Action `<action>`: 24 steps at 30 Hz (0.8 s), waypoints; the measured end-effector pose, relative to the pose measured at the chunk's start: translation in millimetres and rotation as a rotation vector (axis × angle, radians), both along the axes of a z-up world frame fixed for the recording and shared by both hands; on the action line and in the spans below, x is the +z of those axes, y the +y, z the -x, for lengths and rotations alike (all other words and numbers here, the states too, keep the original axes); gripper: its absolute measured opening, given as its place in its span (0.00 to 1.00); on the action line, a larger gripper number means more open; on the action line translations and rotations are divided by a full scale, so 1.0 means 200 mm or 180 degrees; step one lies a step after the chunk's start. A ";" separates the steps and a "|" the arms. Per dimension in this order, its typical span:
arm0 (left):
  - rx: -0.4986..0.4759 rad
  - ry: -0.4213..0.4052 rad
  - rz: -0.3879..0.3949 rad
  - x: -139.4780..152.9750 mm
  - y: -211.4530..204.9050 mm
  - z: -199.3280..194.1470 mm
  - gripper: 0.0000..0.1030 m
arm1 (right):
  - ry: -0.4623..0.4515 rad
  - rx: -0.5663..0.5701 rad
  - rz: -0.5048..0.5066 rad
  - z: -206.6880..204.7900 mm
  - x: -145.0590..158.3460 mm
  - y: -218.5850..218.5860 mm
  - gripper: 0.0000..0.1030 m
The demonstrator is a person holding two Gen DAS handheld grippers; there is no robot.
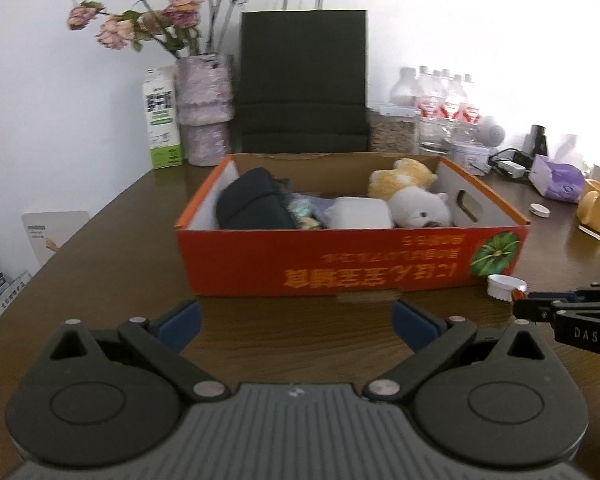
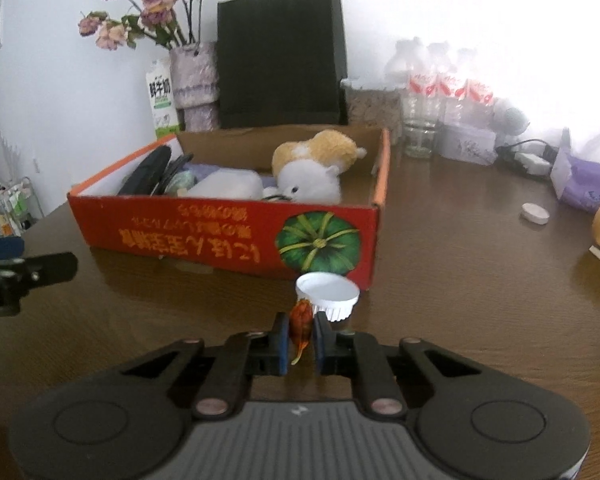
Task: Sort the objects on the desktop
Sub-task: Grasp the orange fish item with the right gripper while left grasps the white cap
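- The right gripper (image 2: pixel 302 334) pinches a small orange object (image 2: pixel 301 326) just above the table (image 2: pixel 460 300), beside a white cap (image 2: pixel 329 294) near the red box (image 2: pixel 228 232).
- I would lift it straight, clear of the box wall, before releasing.
- Only the left wrist view shows the left gripper (image 1: pixel 296 322) spread and empty; the orange object is barely seen there.

"DAS" in pale caps is read on the black arm of the right gripper (image 1: pixel 521 306), right of the red box (image 1: pixel 352 258). Yellow print on the box front w/ a green pumpkin pic is seen upside down, not legible. Behind-left of the box, "鲜羊奶" is read on the milk carton (image 2: pixel 163 98); its barcode label is too small to read. Red bottle labels: blurred.
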State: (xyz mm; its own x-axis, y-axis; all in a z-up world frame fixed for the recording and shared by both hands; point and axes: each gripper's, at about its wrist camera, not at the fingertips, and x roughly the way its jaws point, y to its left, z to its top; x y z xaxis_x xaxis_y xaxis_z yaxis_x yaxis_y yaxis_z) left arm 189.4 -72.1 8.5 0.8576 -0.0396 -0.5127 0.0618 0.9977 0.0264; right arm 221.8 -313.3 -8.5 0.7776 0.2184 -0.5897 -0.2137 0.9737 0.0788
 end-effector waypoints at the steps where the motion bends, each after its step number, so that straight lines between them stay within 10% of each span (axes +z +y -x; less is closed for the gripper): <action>1: -0.0049 0.0005 0.0013 0.00 -0.03 -0.01 1.00 | -0.0027 -0.0017 -0.0004 0.00 0.01 -0.02 0.11; 24: -0.0431 0.0334 0.0002 -0.13 -0.80 -0.21 1.00 | -0.0164 0.0066 0.0036 -0.12 0.07 -0.48 0.11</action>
